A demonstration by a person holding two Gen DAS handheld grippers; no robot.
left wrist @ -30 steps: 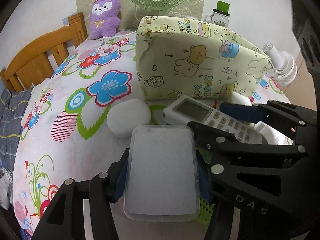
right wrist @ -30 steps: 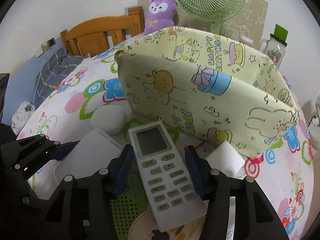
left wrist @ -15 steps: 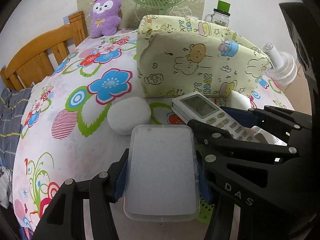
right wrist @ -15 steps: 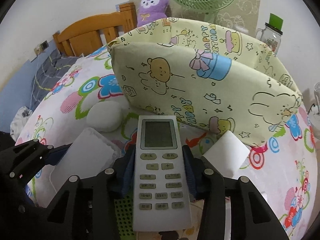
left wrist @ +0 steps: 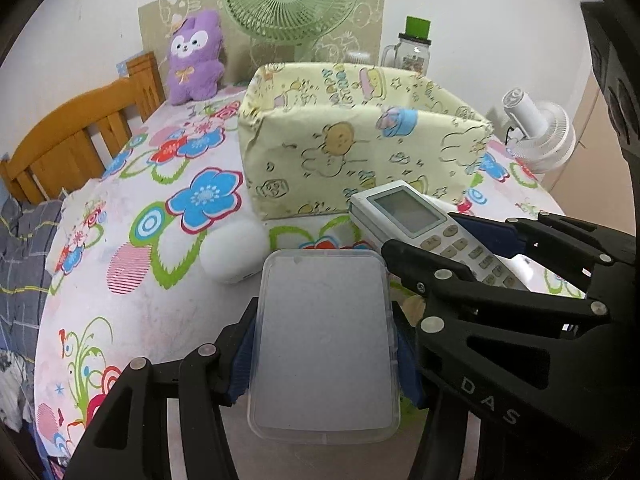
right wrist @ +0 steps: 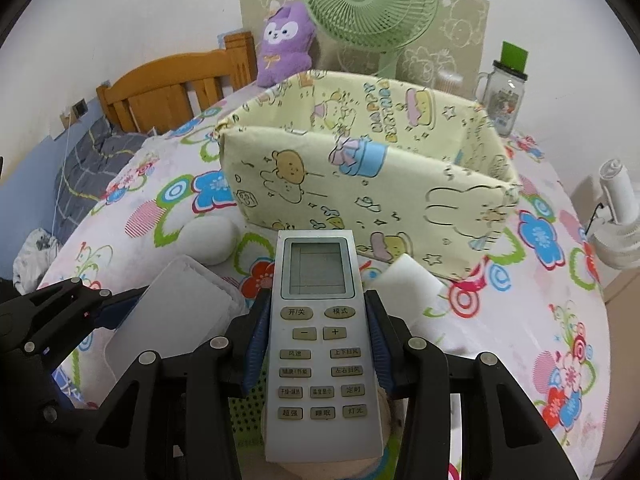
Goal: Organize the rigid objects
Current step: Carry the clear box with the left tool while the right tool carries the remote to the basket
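Two items in hand, none binned yet. Left tongs (left wrist: 324, 344) clamped on the frosted clear rectangular plastic case (left wrist: 324, 344); right tongs (right wrist: 316, 344) clamped on the white air-conditioner remote with grey screen (right wrist: 318, 344), both held above the floral tabletop (left wrist: 132, 300). White round puff (right wrist: 210, 240) and white rectangular block (right wrist: 408, 284) lie unsorted. Beyond, the yellow cartoon-print fabric bin (right wrist: 360, 184), "HAPPY BIRTHDAY", looks empty. Remote buttons: 开/关, 模式.

Black grippers (left wrist: 324, 356), blue pads (right wrist: 256, 344), silver screws, apparently "DAS" lettering.

Both wrist views close, facing yellow bin (left wrist: 360, 140) (right wrist: 360, 168), shared
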